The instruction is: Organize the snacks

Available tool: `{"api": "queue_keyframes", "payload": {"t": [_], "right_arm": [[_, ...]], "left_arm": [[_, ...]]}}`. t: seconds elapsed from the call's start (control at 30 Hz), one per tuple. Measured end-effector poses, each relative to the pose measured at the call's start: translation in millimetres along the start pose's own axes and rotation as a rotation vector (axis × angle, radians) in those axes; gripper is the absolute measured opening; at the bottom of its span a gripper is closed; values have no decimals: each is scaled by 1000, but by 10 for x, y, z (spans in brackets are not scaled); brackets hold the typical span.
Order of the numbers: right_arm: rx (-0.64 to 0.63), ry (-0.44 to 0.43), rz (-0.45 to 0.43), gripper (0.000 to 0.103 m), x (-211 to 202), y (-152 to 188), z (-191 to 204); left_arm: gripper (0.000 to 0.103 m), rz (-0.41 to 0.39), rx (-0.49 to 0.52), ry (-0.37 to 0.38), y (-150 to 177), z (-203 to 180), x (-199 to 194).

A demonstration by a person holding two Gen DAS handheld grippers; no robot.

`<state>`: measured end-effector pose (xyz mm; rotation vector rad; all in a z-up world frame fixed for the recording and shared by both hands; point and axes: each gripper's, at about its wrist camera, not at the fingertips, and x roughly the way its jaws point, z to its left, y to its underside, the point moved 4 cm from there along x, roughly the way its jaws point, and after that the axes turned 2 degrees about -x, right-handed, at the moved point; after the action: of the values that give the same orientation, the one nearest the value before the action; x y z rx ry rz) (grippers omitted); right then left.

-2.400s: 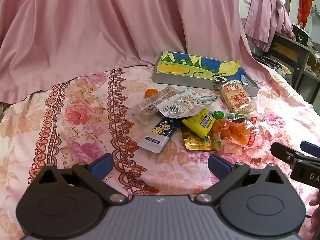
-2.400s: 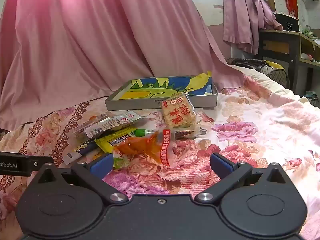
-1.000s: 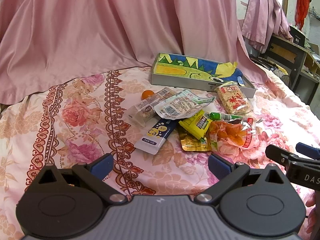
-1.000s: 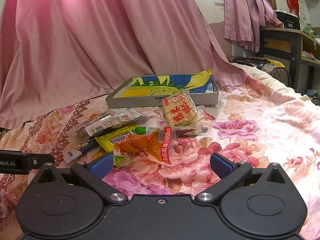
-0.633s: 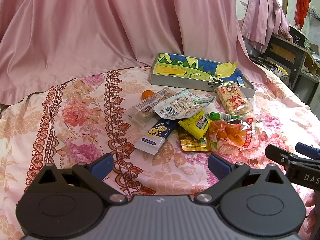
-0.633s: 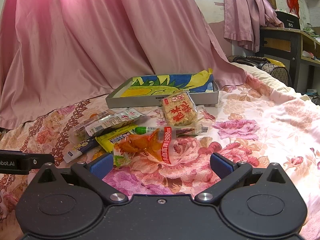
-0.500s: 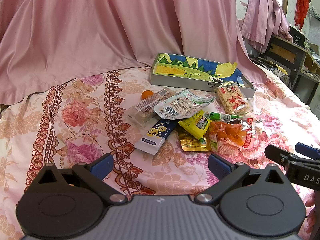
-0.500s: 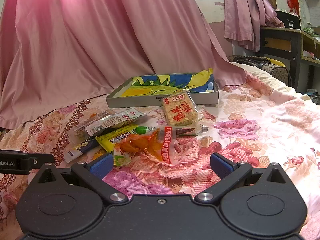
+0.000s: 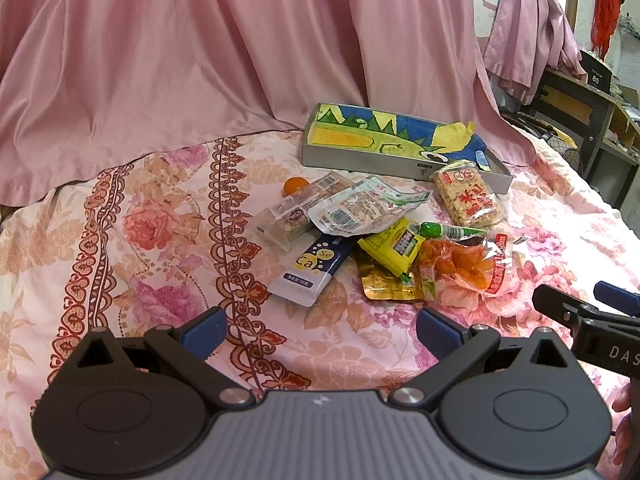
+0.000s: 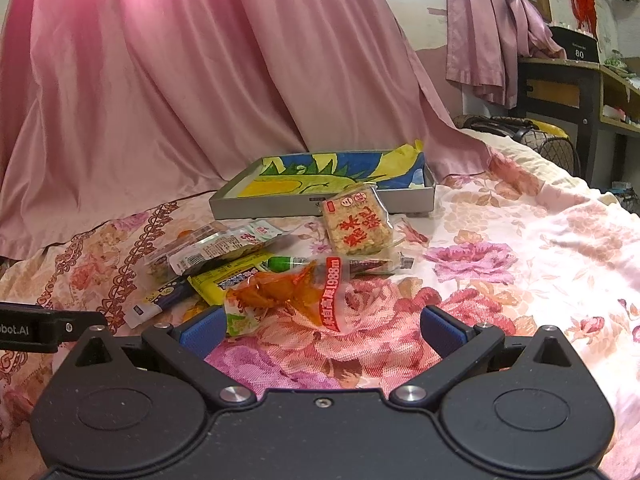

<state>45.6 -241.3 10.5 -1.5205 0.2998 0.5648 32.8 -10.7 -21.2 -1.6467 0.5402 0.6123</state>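
Snacks lie heaped in the middle of the flowered bedspread [image 9: 168, 240], just in front of a shallow grey tray [image 9: 404, 168] lined with a blue, green and yellow drawing. A rice cracker bar [image 9: 468, 199] in a clear wrapper leans against the tray's front wall. Below it lie a thin green tube [image 9: 448, 230], a clear bag of orange pieces with a red label [image 10: 292, 292], a yellow packet [image 9: 394, 246] overlapping a gold pouch [image 9: 386, 282], a white and blue sachet [image 9: 312, 270], a pale crinkled packet [image 9: 360, 210] and a clear bar pack [image 9: 296, 212]. A small orange fruit [image 9: 294, 185] sits behind those. The right gripper [image 10: 320, 332] hangs low just short of the orange bag, jaws wide and empty. The left gripper [image 9: 320, 328] hovers nearer the sachet, also spread wide, holding nothing. Pink drapery [image 10: 160, 80] falls behind everything.
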Motion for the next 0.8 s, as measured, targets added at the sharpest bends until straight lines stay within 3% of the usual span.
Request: {"api": "queue_keyframes", "payload": {"t": [0.3,0.47,0.67,0.8], "right_arm": [[-41,23,-114,102,-49,-190,-72],[-114,-29,-132,102,38,-292,-123],[-205,-152,-34,102,297,-333,-185],[-256,-194,15,102,468,-303,-176]], "left_arm": [[103,-7,25,-52,-72,39,78],[103,1,76,-52,-107,-45,176],[103,26,176,-35,-154,-132,324],[103,39,181,5,-231,-143,400]]}}
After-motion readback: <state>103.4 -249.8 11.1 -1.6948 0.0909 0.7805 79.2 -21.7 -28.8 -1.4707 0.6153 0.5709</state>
